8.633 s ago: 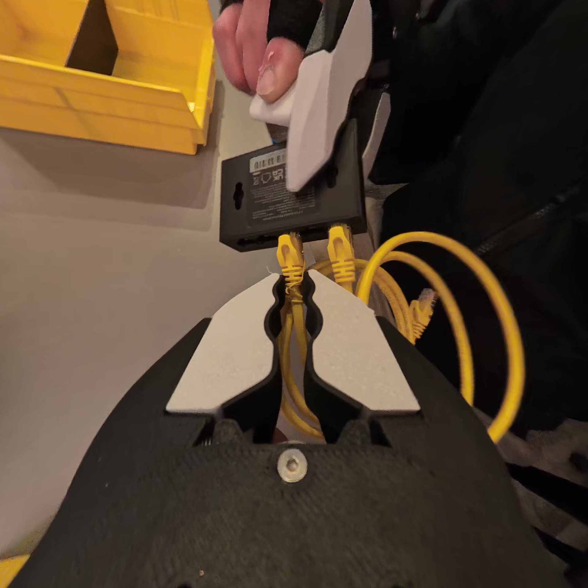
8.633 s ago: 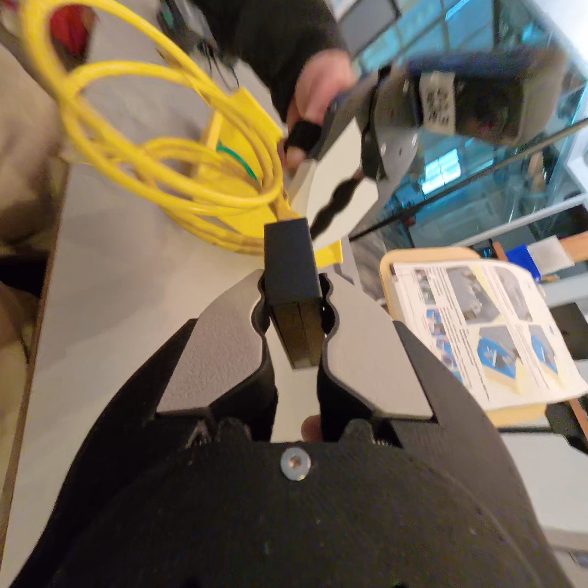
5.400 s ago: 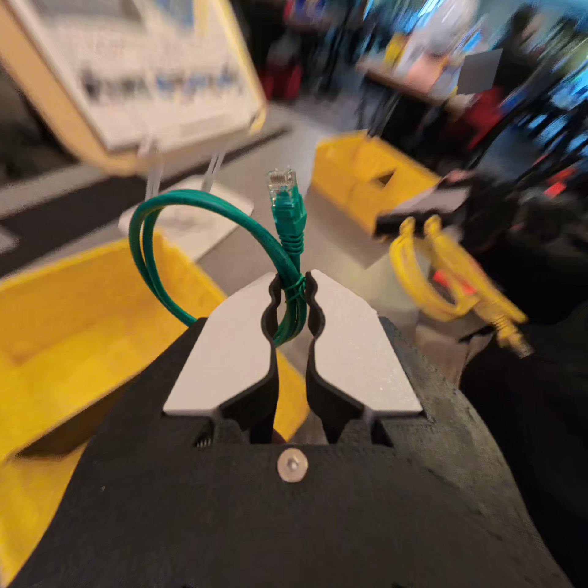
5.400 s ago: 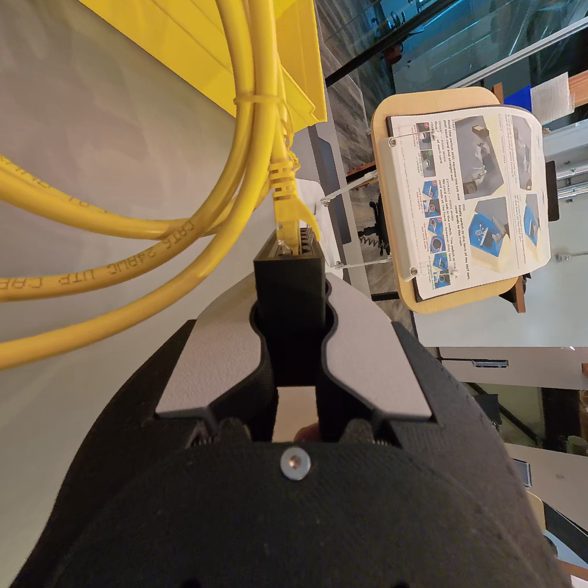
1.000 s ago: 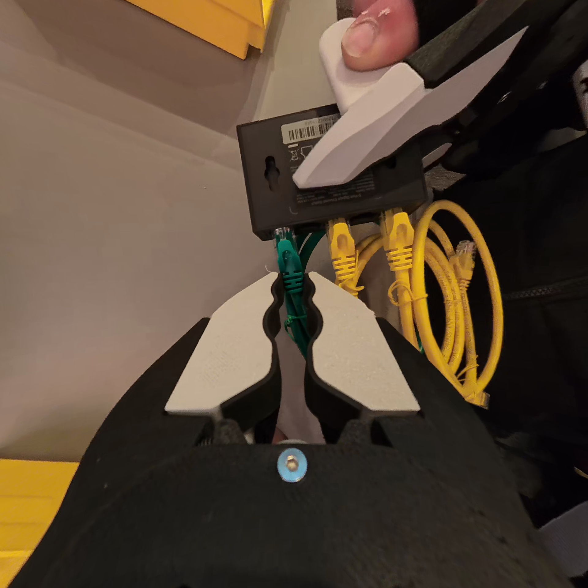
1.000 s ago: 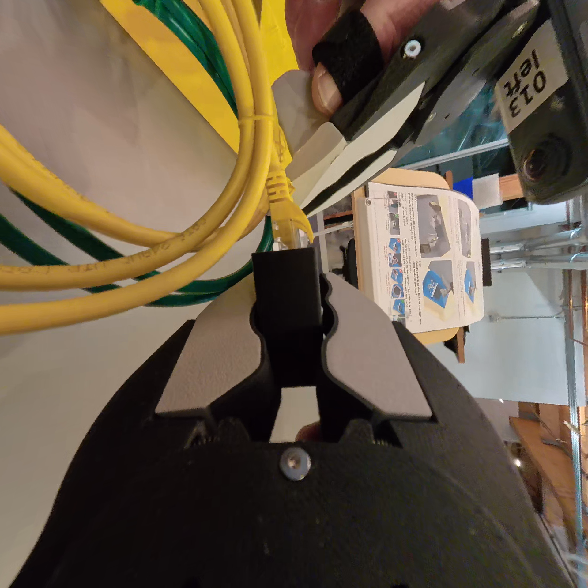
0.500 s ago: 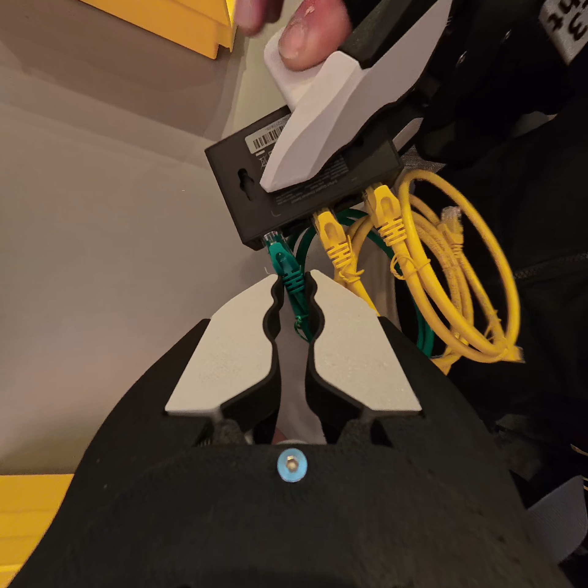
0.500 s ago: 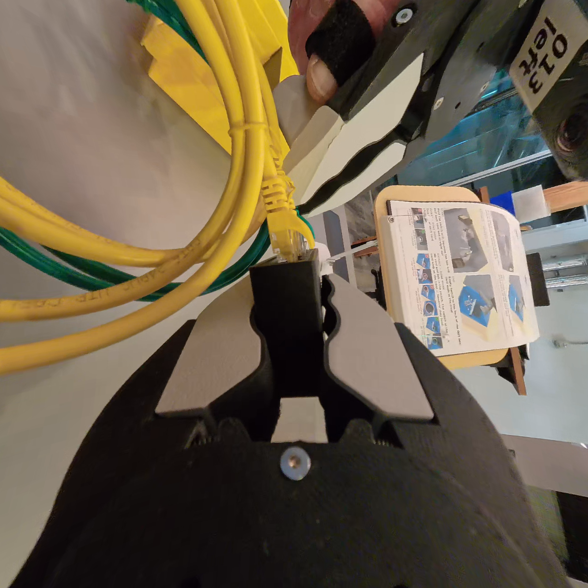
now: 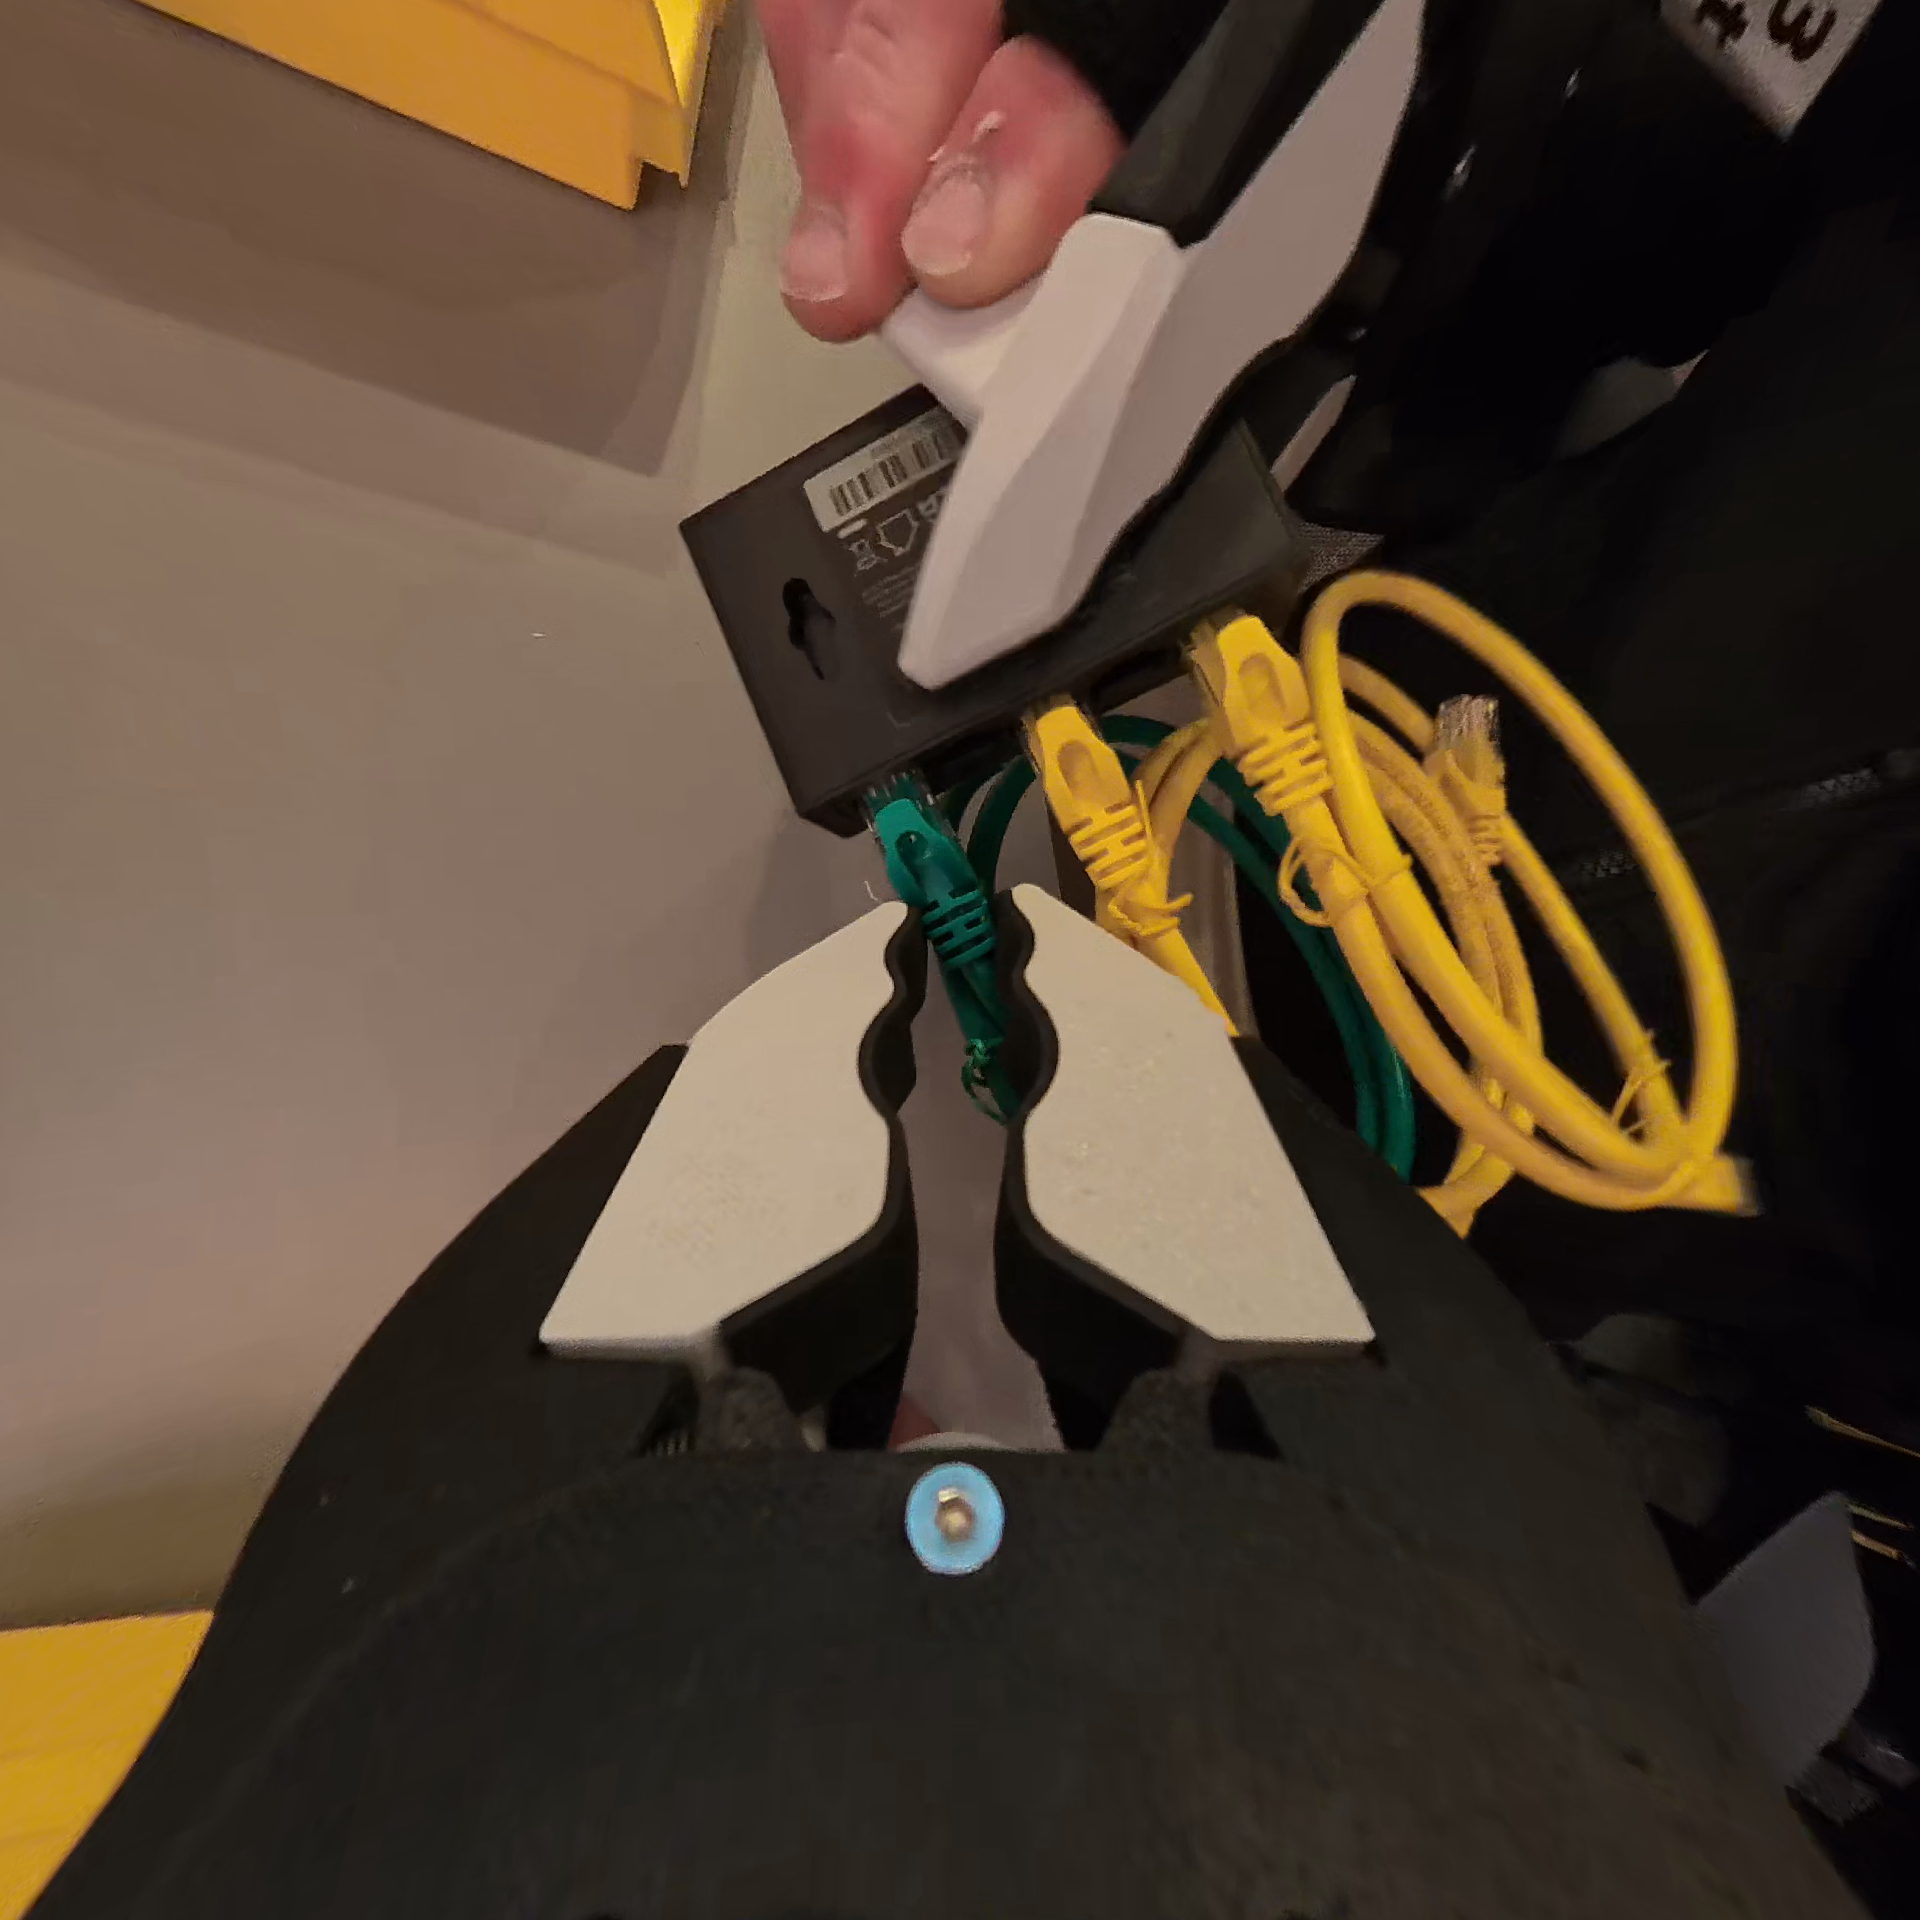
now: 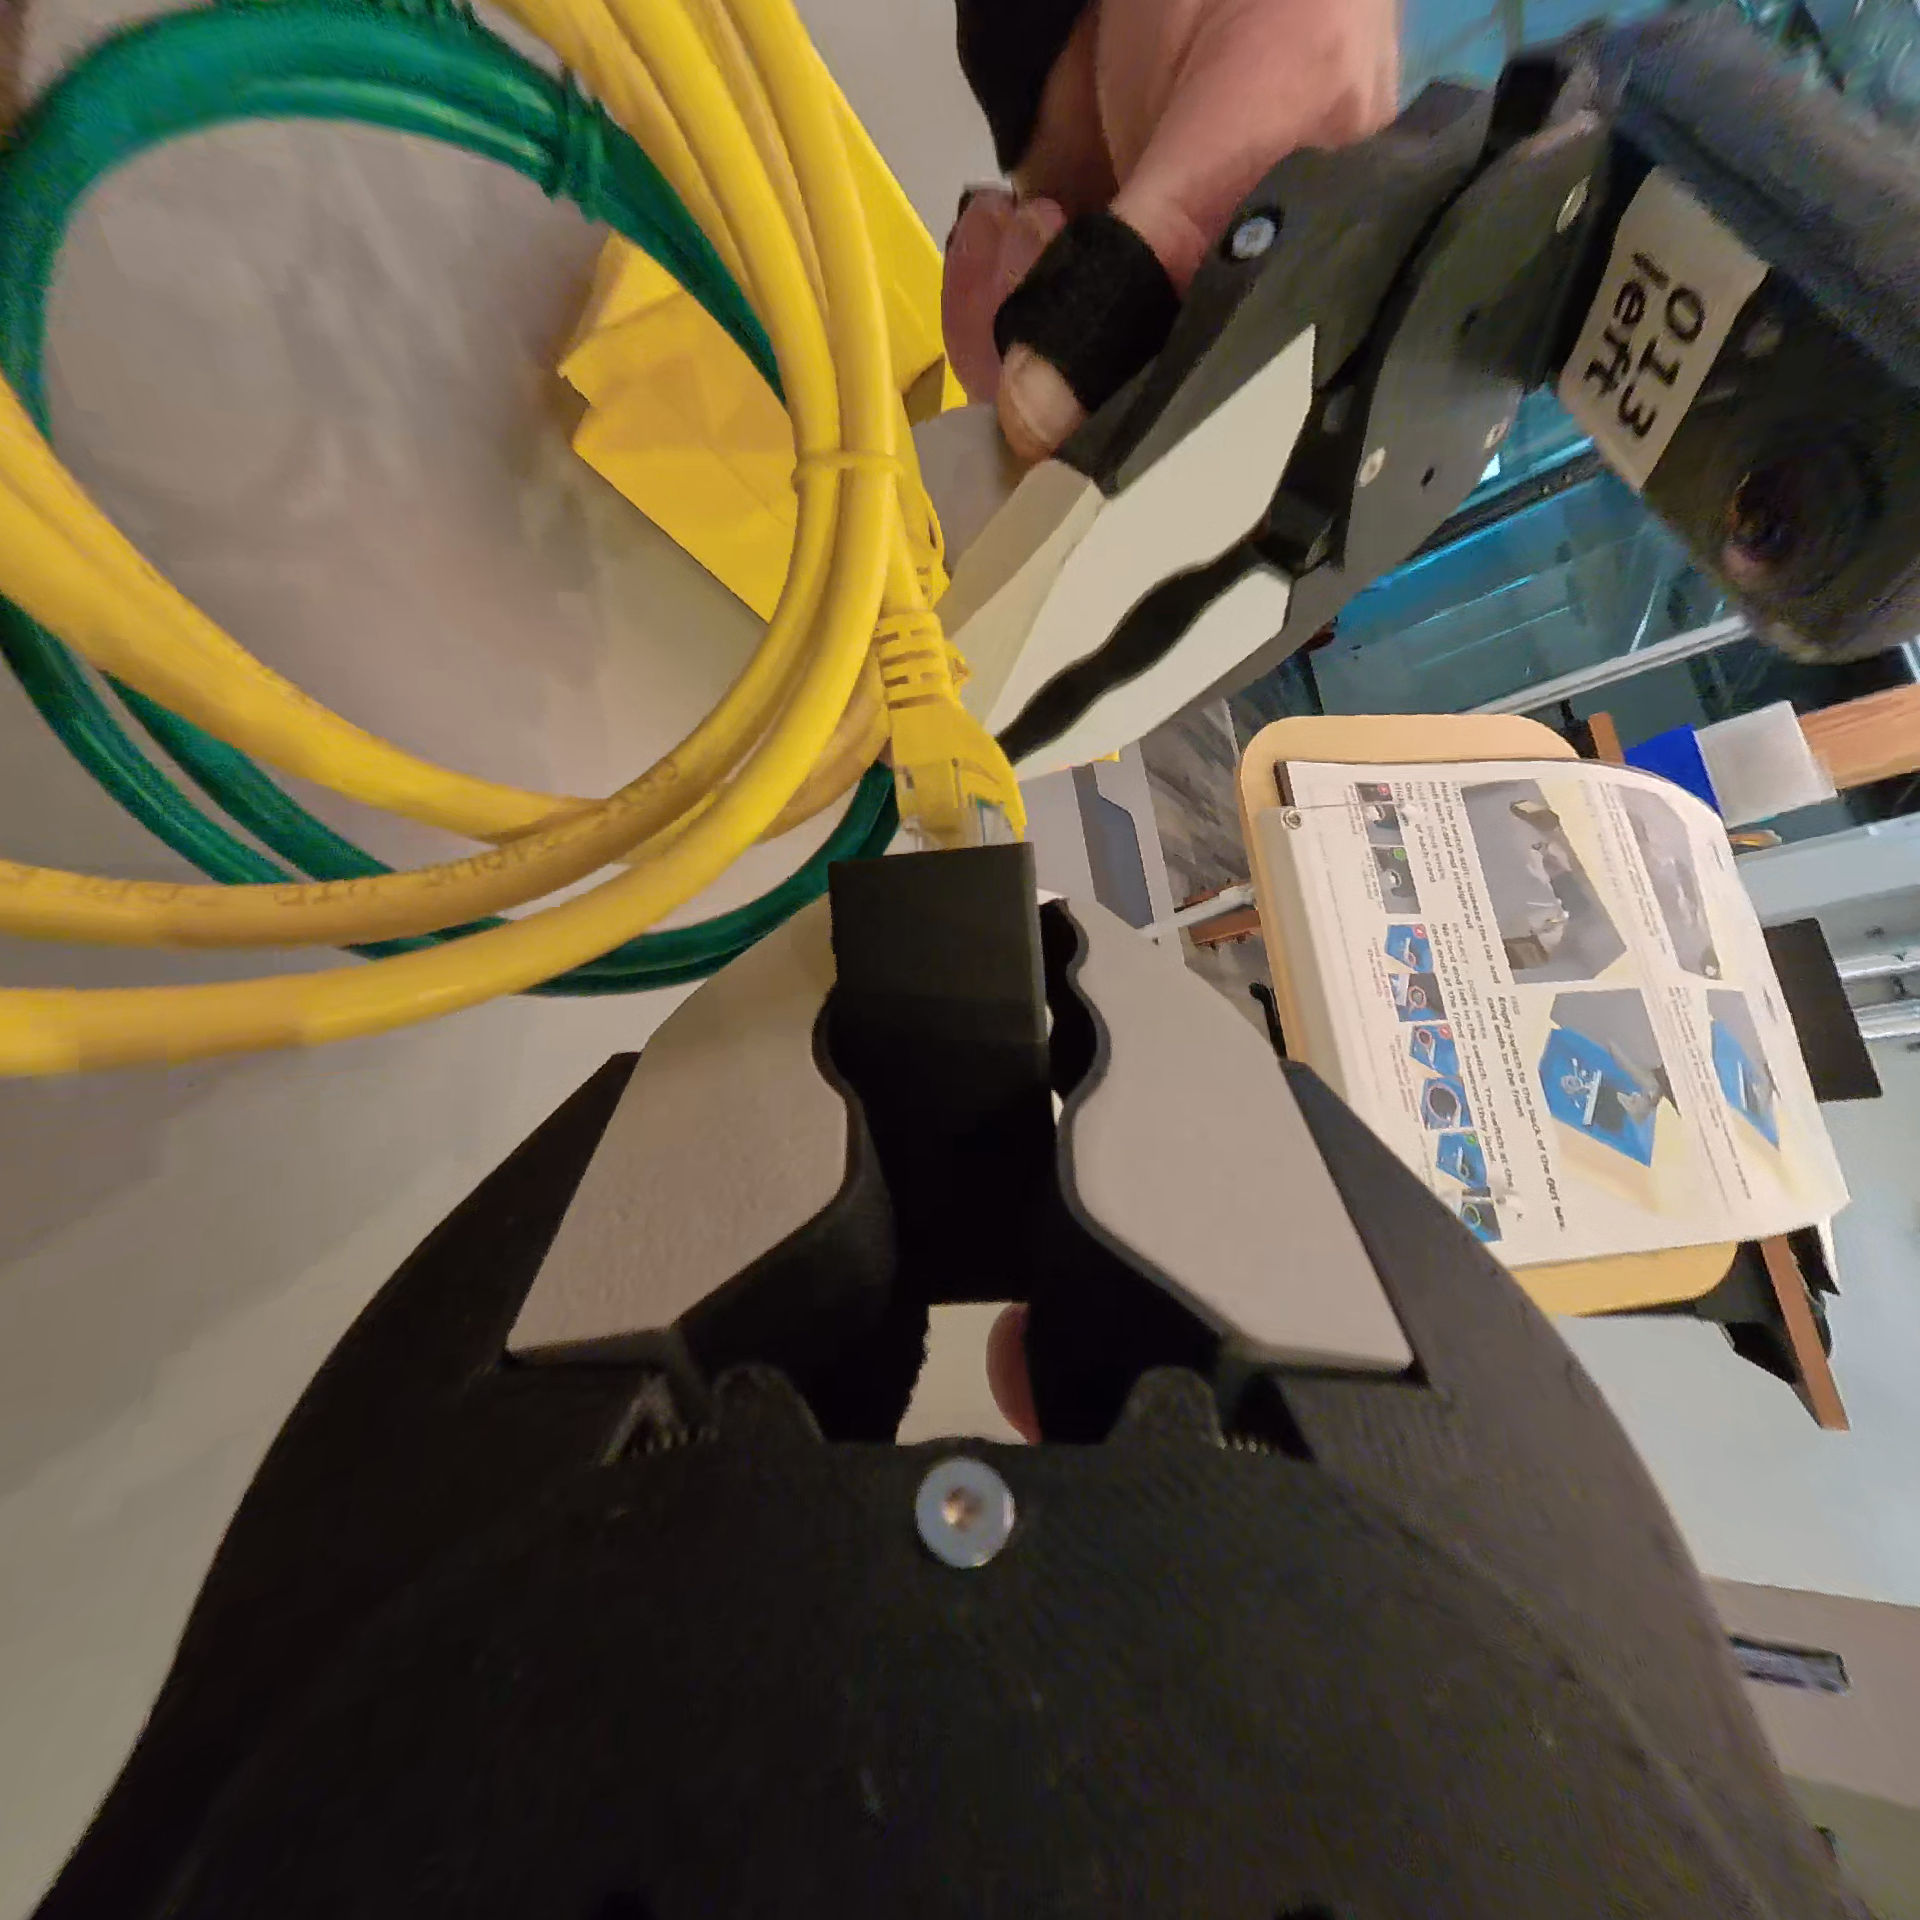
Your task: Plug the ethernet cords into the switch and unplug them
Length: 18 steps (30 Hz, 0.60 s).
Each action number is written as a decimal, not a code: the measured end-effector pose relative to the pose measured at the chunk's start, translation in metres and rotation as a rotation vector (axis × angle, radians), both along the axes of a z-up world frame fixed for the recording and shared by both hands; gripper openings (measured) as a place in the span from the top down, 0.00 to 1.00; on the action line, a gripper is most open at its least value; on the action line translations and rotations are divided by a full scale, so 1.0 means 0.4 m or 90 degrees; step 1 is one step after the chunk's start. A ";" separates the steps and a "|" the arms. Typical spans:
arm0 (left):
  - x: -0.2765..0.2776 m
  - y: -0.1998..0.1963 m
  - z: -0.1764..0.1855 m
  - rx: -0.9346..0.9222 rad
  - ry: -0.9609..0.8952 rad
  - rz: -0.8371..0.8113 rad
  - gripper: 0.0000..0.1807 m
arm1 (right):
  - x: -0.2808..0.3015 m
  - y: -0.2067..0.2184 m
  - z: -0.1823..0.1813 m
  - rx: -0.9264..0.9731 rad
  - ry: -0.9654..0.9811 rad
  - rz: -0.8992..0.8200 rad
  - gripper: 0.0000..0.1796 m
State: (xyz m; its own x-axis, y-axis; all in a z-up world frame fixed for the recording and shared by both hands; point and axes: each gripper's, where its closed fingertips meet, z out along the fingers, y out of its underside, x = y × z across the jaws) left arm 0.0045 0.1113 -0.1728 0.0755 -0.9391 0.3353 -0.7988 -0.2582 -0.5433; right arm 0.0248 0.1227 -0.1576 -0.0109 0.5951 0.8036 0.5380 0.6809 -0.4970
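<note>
the left gripper (image 9: 961,940) pinches the green cord (image 9: 940,894) pointing straight ahead into the switch (image 9: 821,665), itself clamped in the right gripper (image 10: 951,940).

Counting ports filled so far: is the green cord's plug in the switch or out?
In. The green cord's plug sits in the end port of the switch, beside two yellow plugs; whether it has latched cannot be told.

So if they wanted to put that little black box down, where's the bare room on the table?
The grey table lies bare left of the switch, between the yellow bin above and the left gripper below. Right of the switch it is crowded with yellow cords and the green cord.
</note>
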 end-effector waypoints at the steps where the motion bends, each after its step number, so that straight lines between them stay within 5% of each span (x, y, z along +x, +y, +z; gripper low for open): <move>1: 0.000 0.000 -0.004 0.003 0.003 -0.002 0.94 | -0.006 -0.008 0.003 -0.007 0.004 0.013 0.84; 18: 0.001 0.030 0.007 0.068 -0.019 0.044 0.94 | -0.006 0.017 0.023 0.021 0.003 -0.044 0.75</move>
State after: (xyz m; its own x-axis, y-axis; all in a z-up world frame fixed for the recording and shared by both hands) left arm 0.0049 0.1234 -0.1701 0.1326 -0.9624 0.2373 -0.7643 -0.2517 -0.5937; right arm 0.0226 0.1296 -0.1483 0.0328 0.5676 0.8226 0.5823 0.6581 -0.4773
